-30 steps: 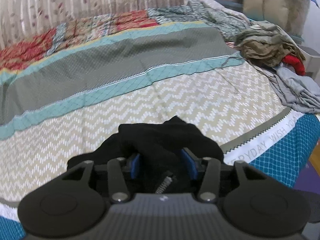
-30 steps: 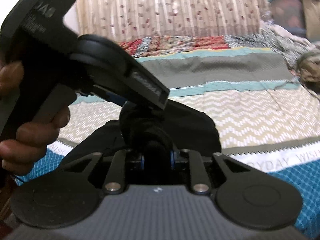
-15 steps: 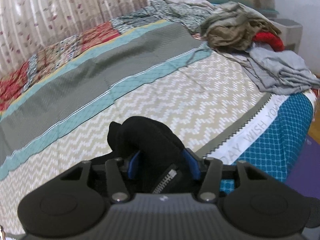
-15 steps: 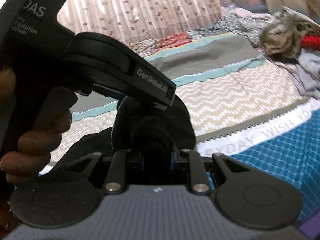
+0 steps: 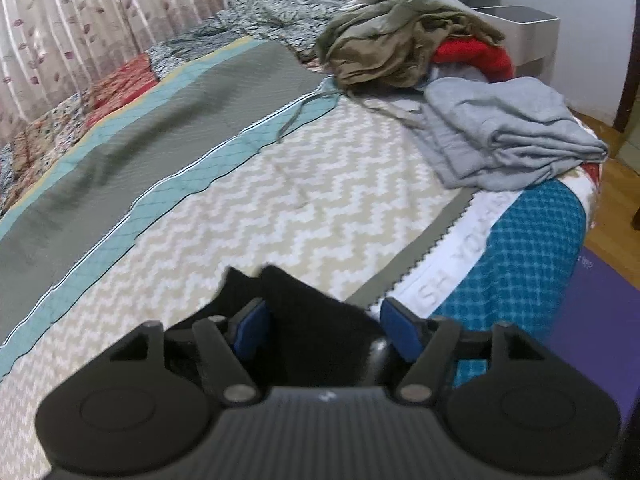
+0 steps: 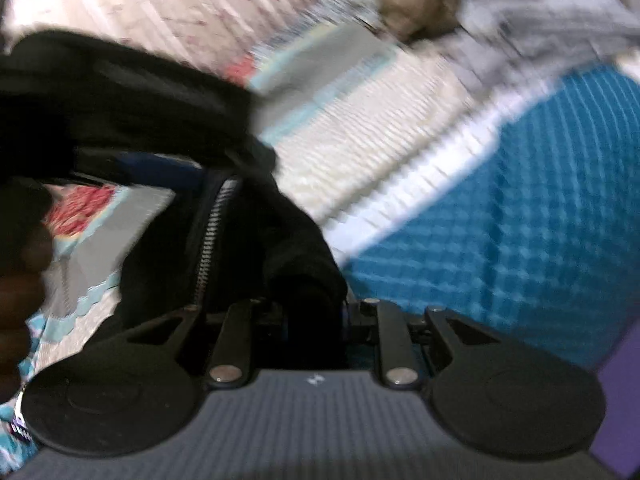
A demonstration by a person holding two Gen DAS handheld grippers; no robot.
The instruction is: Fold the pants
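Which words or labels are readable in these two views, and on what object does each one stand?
"SH YO": partial white letters on the white band of the bedspread, near the bed's edge; the rest is cut off or blurred.
Small white logo mark on the left gripper body: a symbol, not readable text.
Right wrist view: motion-blurred, nothing readable.

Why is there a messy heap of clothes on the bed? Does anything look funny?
Yes: crumpled olive clothes, something red and loosely folded grey clothes sit heaped on the bed's far corner. The black pants are bunched up, not flat.
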